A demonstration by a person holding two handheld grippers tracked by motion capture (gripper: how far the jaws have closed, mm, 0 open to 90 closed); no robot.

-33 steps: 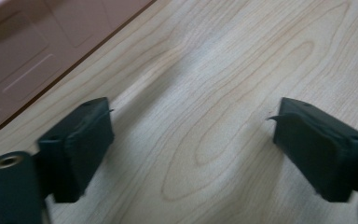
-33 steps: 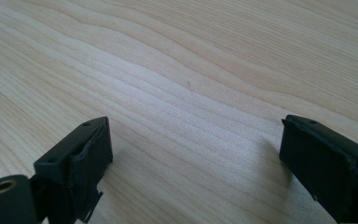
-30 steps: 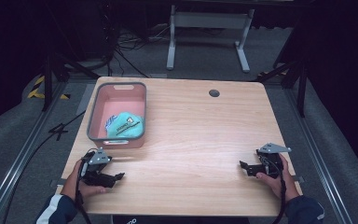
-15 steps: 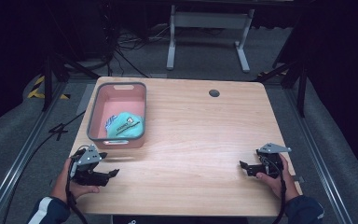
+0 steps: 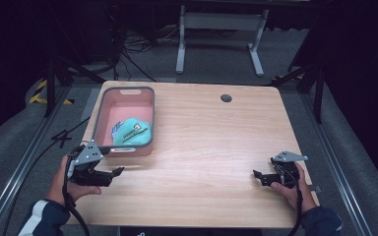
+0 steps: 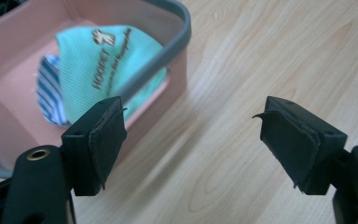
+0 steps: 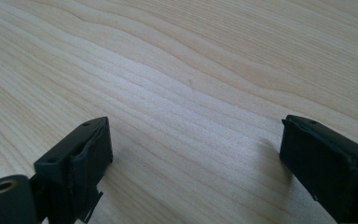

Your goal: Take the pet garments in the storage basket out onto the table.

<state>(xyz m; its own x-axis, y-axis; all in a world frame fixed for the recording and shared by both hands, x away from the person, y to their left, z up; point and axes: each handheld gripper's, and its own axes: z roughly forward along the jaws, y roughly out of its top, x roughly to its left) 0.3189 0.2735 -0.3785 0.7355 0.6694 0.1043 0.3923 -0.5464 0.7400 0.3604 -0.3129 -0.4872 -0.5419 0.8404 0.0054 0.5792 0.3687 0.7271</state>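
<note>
A light wooden desk point(image 5: 211, 147) with a small dark round hole point(image 5: 226, 98) near its far edge carries a pink rectangular plastic bin with a grey rim point(image 5: 98, 125) toward its far left corner. Inside the bin, at its near end, lies a folded teal cloth with dark lettering point(image 5: 133, 132), a blue-and-white striped piece point(image 6: 49, 91) tucked beside it.

The left gripper point(image 5: 115, 171) is held in the person's left hand point(image 5: 69, 184) at the desk's near left edge, just in front of the bin's near wall; its jaws stand wide apart and empty, the bin's corner showing past one of them. The right gripper point(image 5: 256, 175), held in the right hand point(image 5: 288, 189) near the near right corner, well apart from the bin, is likewise released, with only bare wood between its jaws.
</note>
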